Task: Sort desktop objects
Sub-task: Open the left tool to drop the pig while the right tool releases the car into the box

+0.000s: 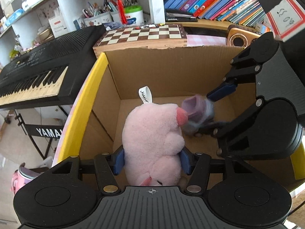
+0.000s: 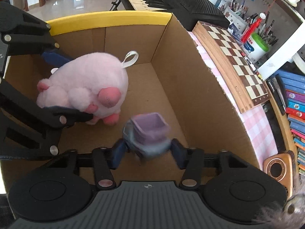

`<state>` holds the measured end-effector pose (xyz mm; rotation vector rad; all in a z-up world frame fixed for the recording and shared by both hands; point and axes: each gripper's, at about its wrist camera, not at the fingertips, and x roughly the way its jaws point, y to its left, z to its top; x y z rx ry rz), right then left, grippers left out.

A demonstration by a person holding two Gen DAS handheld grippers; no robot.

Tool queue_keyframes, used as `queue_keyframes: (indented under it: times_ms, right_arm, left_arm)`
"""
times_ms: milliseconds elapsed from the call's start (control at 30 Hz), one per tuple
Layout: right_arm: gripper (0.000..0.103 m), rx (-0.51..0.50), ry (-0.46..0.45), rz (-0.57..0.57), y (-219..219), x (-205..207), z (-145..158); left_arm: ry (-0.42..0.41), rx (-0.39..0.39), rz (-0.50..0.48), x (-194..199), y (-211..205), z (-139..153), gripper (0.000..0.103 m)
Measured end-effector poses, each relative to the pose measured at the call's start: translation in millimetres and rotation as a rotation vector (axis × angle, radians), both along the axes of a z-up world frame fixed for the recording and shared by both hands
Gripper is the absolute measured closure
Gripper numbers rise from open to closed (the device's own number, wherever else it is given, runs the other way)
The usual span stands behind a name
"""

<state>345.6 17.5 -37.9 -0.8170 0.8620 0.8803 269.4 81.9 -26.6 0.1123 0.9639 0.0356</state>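
Observation:
A pink plush pig (image 1: 152, 143) with a white loop tag hangs inside an open cardboard box (image 1: 167, 70). My left gripper (image 1: 152, 161) is shut on the pig's body; it also shows in the right wrist view (image 2: 66, 87) around the pig (image 2: 85, 84). A small purple and blue toy truck (image 2: 148, 133), blurred by motion, sits between the blue fingers of my right gripper (image 2: 148, 153). The fingers stand a little apart from its sides. In the left wrist view the truck (image 1: 196, 114) lies between the right gripper's fingers (image 1: 211, 112) above the box floor.
The box has a yellow rim (image 2: 106, 19). Beside it are a wooden chessboard (image 1: 141, 34), a black Yamaha keyboard (image 1: 38, 66), a pen holder and white tub (image 1: 133, 15), a row of books (image 1: 219, 2) and a small wooden speaker (image 2: 276, 168).

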Motion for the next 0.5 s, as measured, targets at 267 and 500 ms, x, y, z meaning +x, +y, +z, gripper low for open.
queue_keyframes:
  times_ms: [267,500]
  right_arm:
    - [0.053,0.045,-0.022,-0.038,-6.2,1.2,5.6]
    - [0.046,0.179,-0.078,-0.165,-32.2,-4.1,25.6]
  left_arm:
    - [-0.048,0.009,-0.040,-5.8,-6.3,5.5,0.032]
    - [-0.177,-0.035,0.003,-27.5,-3.5,36.6,0.018]
